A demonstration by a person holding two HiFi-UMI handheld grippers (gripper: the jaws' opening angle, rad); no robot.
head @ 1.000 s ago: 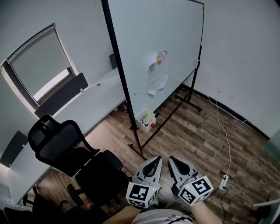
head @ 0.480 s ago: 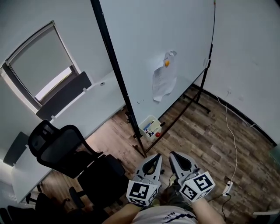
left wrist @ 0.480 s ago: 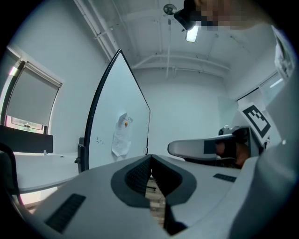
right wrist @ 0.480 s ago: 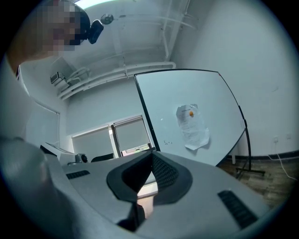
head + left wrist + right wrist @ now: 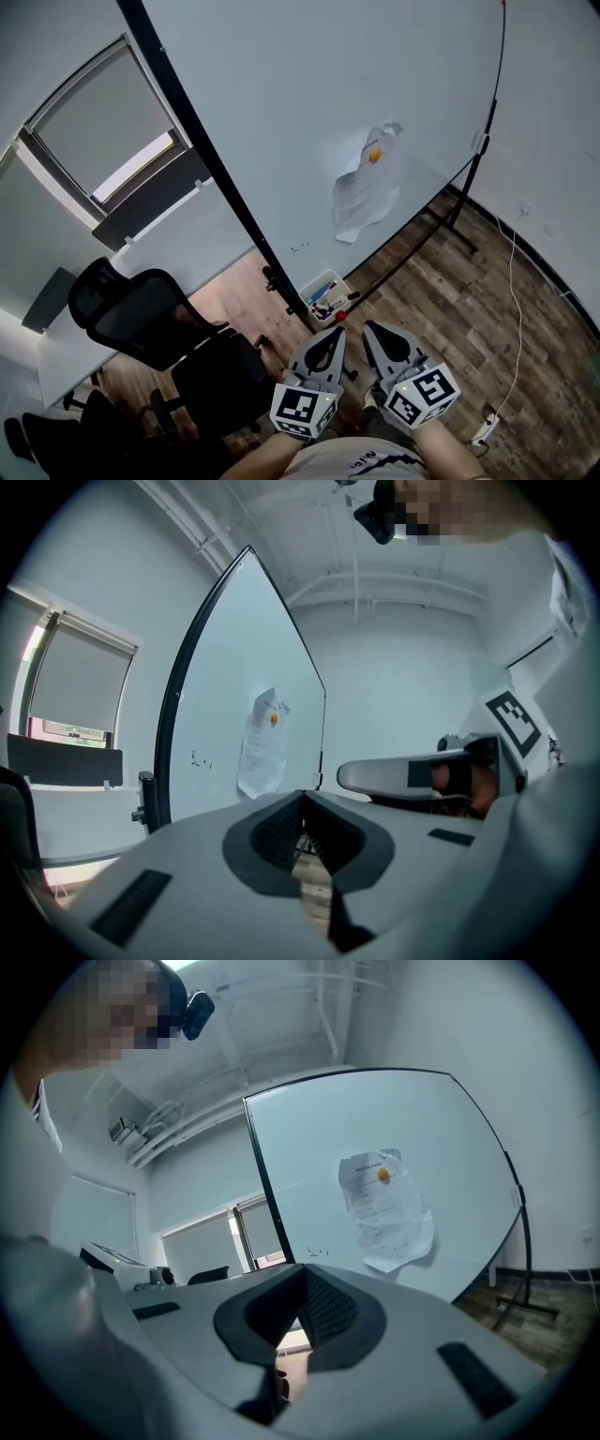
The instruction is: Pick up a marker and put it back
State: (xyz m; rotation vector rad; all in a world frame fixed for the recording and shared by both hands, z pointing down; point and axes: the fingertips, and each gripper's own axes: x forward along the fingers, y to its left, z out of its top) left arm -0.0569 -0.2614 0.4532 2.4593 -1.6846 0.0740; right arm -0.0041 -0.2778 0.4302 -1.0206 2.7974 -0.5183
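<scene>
A small white tray (image 5: 310,286) with several markers (image 5: 325,300) hangs at the lower edge of the big whiteboard (image 5: 309,122); a red cap or knob (image 5: 339,316) sits just below it. My left gripper (image 5: 334,336) and right gripper (image 5: 373,329) are held side by side low in the head view, just short of the tray, both shut with nothing between the jaws. In the left gripper view my left gripper (image 5: 302,799) points at the whiteboard (image 5: 234,696). In the right gripper view my right gripper (image 5: 302,1274) faces the whiteboard (image 5: 441,1147) too.
A crumpled paper (image 5: 367,192) is pinned to the board by an orange magnet. A black office chair (image 5: 141,319) stands to the left beside a long white desk (image 5: 187,234). The board's black stand legs run over the wooden floor. A white cable and power strip (image 5: 484,430) lie at the right.
The view has moved closer to the whiteboard: the board fills more of the picture and the marker tray lies nearer the gripper tips. Both grippers stay shut and side by side.
</scene>
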